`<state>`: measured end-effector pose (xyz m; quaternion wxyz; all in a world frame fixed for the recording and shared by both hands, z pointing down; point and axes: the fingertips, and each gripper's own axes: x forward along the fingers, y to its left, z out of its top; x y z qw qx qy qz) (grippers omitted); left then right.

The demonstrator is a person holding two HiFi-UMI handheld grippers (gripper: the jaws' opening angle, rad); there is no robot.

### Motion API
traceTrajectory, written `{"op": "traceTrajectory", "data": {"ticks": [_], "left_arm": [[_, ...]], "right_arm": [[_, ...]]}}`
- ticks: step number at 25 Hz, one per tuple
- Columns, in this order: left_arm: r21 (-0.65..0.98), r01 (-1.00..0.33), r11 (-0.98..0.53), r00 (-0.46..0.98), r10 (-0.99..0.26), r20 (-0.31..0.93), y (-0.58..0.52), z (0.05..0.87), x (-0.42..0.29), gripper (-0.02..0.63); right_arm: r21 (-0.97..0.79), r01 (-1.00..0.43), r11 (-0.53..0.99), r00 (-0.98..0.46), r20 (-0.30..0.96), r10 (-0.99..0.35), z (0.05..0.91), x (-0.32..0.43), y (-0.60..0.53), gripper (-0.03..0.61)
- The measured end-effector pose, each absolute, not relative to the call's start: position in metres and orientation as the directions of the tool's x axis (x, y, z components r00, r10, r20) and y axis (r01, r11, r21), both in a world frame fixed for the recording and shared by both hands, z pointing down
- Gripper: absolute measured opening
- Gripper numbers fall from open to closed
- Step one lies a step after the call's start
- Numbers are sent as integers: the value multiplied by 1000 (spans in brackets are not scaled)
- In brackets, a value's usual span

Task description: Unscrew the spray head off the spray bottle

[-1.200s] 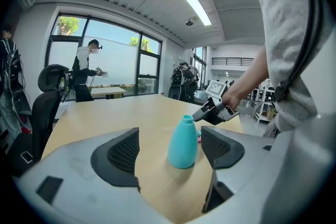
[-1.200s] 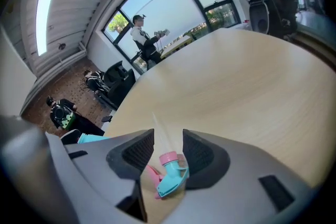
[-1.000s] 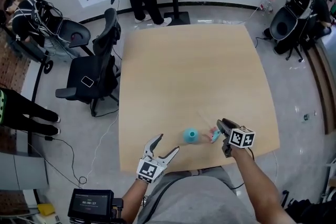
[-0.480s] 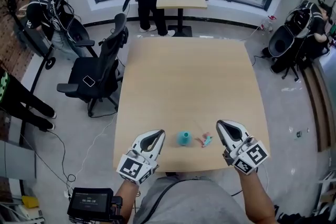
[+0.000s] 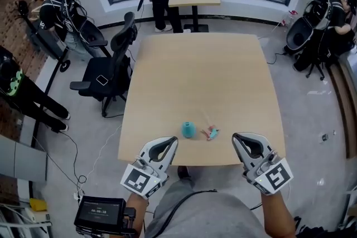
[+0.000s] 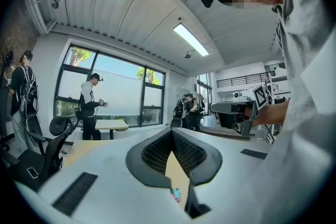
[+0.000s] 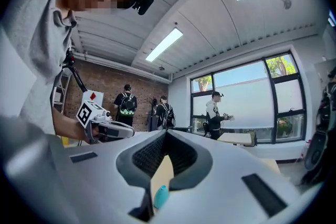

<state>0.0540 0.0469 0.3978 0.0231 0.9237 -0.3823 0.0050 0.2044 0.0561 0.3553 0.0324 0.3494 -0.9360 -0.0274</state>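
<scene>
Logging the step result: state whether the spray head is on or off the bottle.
Off. The small pink-and-teal spray head lies on the wooden table beside the round teal bottle, apart from it.

A pale wooden table [image 5: 201, 75] carries two things near its 6 o'clock edge. One is a teal spray bottle [image 5: 188, 130], seemingly upright. Just beside it, at its 3 o'clock, lies a small pink-and-teal spray head [image 5: 211, 132].

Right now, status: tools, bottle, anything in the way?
Left tool shut, empty; right tool shut, empty. Bottle on table, head lying apart beside it. Nothing between tools and bottle.
</scene>
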Motion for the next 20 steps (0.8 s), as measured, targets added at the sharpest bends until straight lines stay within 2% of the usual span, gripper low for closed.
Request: {"op": "traceTrajectory", "data": {"ticks": [9, 20], "left_arm": [[18, -732, -681, 681, -730, 53, 147, 396, 122, 3], [2, -743, -669, 667, -740, 90, 221, 380, 144, 3]], "right_arm": [[87, -627, 774, -777, 12, -630, 348, 258, 140, 5], [73, -611, 788, -790, 18, -613, 318, 275, 209, 5]]}}
